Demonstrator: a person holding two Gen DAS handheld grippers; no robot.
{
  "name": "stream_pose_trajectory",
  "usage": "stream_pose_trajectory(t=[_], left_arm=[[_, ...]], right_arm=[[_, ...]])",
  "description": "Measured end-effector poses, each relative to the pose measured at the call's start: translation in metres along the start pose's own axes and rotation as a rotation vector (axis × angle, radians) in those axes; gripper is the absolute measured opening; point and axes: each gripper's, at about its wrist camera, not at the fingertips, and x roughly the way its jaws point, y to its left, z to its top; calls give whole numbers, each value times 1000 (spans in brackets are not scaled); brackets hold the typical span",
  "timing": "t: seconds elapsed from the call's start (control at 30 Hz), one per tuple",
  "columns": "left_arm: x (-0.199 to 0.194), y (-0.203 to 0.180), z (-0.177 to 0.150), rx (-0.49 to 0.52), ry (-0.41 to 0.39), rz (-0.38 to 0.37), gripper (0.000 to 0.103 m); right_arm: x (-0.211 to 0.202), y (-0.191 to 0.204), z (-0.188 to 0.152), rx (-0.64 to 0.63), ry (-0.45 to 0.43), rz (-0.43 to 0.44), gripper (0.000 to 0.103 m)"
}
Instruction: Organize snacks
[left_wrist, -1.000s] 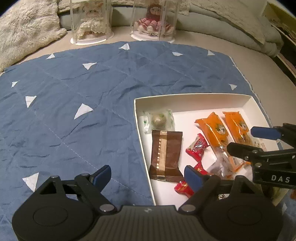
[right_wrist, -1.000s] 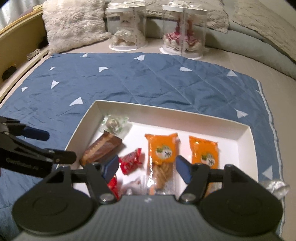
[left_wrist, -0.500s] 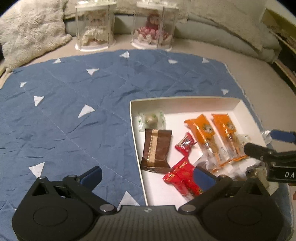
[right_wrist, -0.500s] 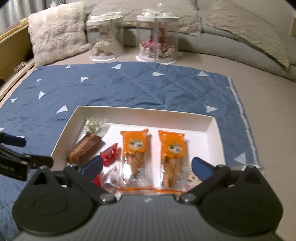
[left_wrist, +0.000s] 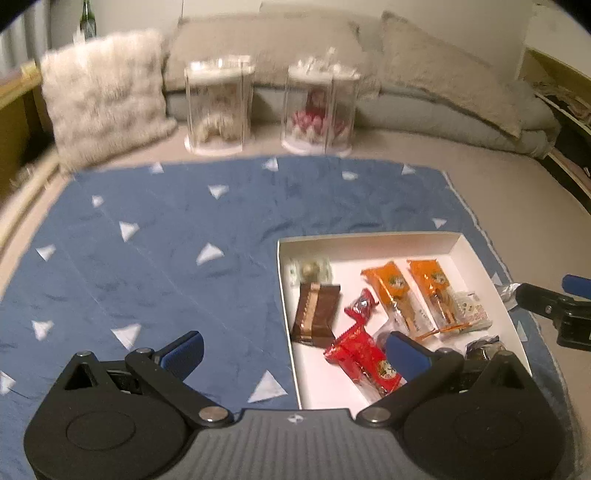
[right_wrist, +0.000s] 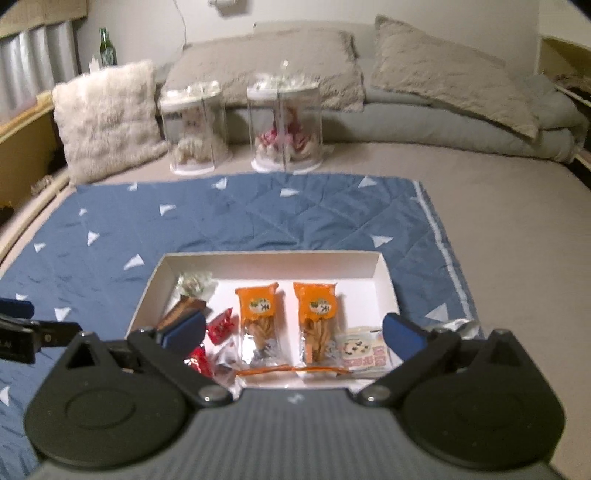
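Observation:
A white tray (left_wrist: 373, 239) (right_wrist: 273, 258) lies on the blue blanket and holds the snacks: two orange packets (left_wrist: 395, 291) (right_wrist: 258, 314), a brown bar (left_wrist: 316, 310), red candies (left_wrist: 364, 350) (right_wrist: 221, 325), a clear wrapped sweet (left_wrist: 310, 269) and a white cookie pack (right_wrist: 364, 350). My left gripper (left_wrist: 293, 350) is open and empty above the tray's left front. My right gripper (right_wrist: 293, 330) is open and empty above the tray's front edge; it shows at the right in the left wrist view (left_wrist: 543, 299).
The blue quilted blanket (left_wrist: 166, 240) (right_wrist: 258, 214) covers a bed. Two clear doll cases (left_wrist: 218, 107) (right_wrist: 284, 122) stand behind it. A fluffy pillow (right_wrist: 107, 118) and grey pillows (right_wrist: 450, 74) lie at the back. A crumpled silver wrapper (right_wrist: 458, 326) lies right of the tray.
Both grippers have pulled back and risen away from the tray, so more of the bed shows. Both have opened wider. The snacks lie still in the tray.

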Motion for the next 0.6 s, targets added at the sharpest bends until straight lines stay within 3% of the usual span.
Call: stream_pose_trajectory(t=[0.37, 0.6], left_arm=[[-62, -28, -34, 33, -126, -19, 103], [-93, -39, -68, 2, -188, -17, 103]], right_arm=[[-69, -12, -32, -46, -119, -3, 102], [-105, -15, -64, -56, -157, 29, 102]])
